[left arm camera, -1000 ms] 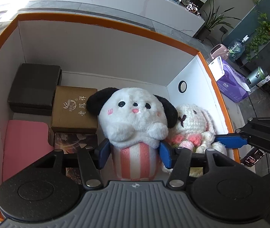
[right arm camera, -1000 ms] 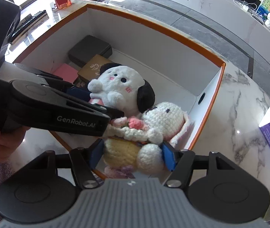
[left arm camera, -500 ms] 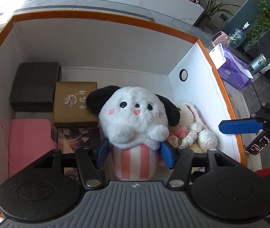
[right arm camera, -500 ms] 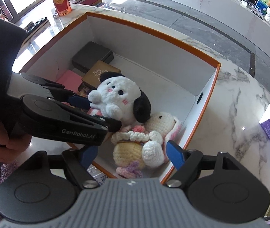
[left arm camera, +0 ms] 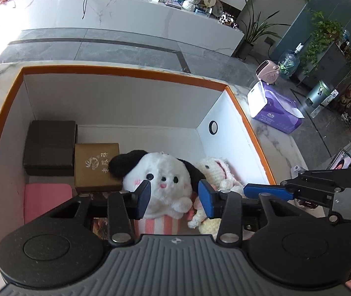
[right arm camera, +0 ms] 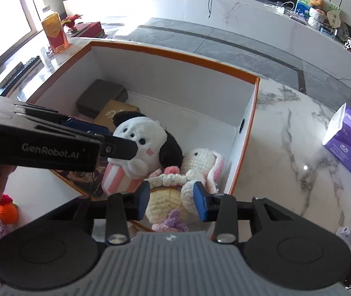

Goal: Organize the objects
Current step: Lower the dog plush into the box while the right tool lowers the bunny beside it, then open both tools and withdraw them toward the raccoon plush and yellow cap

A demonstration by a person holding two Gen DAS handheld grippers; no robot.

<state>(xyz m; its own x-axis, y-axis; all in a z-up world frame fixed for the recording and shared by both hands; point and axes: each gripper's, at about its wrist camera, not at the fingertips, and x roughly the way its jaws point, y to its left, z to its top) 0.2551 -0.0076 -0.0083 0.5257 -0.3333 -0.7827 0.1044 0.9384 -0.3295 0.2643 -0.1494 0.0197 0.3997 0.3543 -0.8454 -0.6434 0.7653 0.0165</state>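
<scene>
A white box with an orange rim (left arm camera: 126,72) (right arm camera: 175,51) holds a white plush dog with black ears in a pink striped cup (left arm camera: 163,185) (right arm camera: 145,145) and a crocheted white bunny (left arm camera: 215,170) (right arm camera: 200,165) beside it on the right. My left gripper (left arm camera: 174,198) is open and empty, raised above the dog. My right gripper (right arm camera: 171,204) is open and empty, raised above the bunny. The left gripper's side shows in the right wrist view (right arm camera: 51,145).
In the box's left part lie a black case (left arm camera: 49,148), a brown box (left arm camera: 96,167), a pink pad (left arm camera: 48,199) and a dark printed box. A purple tissue box (left arm camera: 274,108) (right arm camera: 348,145) stands on the marble counter at the right. An orange crocheted toy (right arm camera: 7,209) lies at the left.
Both grippers let go of their toys, opened and rose back from the box. The dog and bunny stay in the box. The right gripper released first, the left after.
</scene>
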